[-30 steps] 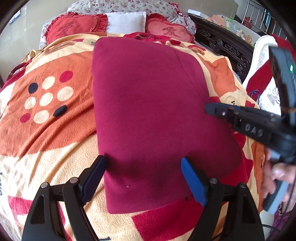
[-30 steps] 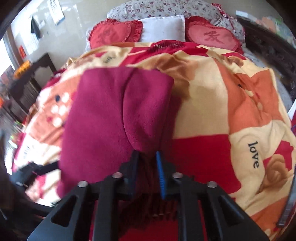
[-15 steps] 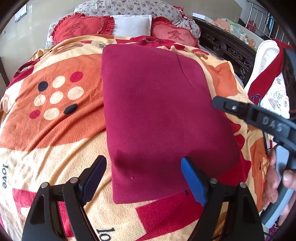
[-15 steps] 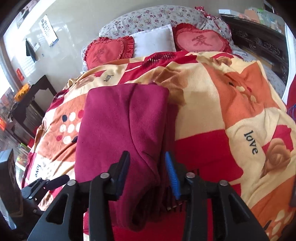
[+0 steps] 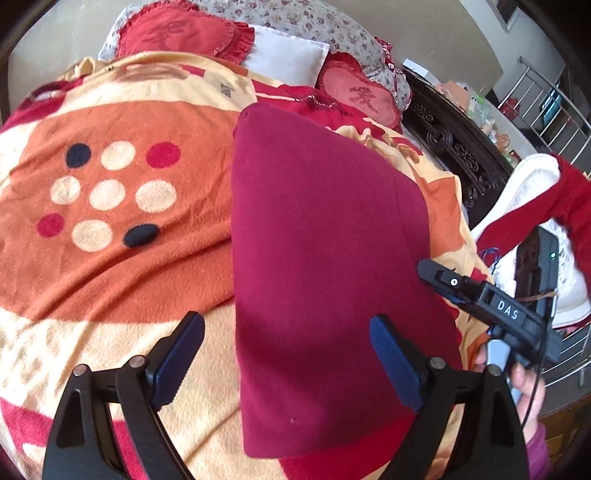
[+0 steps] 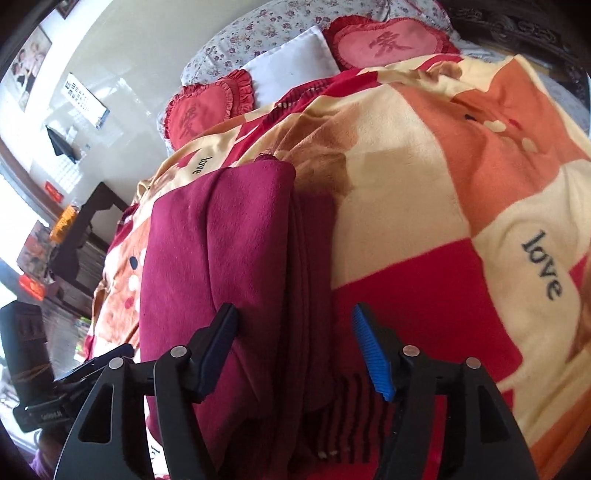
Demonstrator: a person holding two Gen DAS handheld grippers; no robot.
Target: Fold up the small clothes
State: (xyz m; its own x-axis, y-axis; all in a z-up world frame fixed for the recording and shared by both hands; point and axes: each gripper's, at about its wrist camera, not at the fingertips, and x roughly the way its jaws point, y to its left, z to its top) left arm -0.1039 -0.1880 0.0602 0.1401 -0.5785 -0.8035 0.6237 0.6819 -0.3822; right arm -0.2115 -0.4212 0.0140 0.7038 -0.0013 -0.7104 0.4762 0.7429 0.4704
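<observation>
A maroon folded garment lies flat on the patterned blanket. My left gripper hovers over the garment's near end, its jaws wide and opening, pressing on nothing. In the right wrist view the garment shows its layered folded edge running between the fingers of my right gripper. Those jaws are opening and the pads stand clear of the cloth. The right gripper also appears at the garment's right edge in the left wrist view, held by a hand.
Two red heart cushions and a white pillow sit at the bed's head. Dark carved wooden furniture runs along the right side, with a white and red cloth beside it. A dark cabinet stands left of the bed.
The right gripper has let go of the garment's edge and its jaws have spread. The fold now lies down on the garment. Both cameras have rolled, and the left one has shifted sideways.
</observation>
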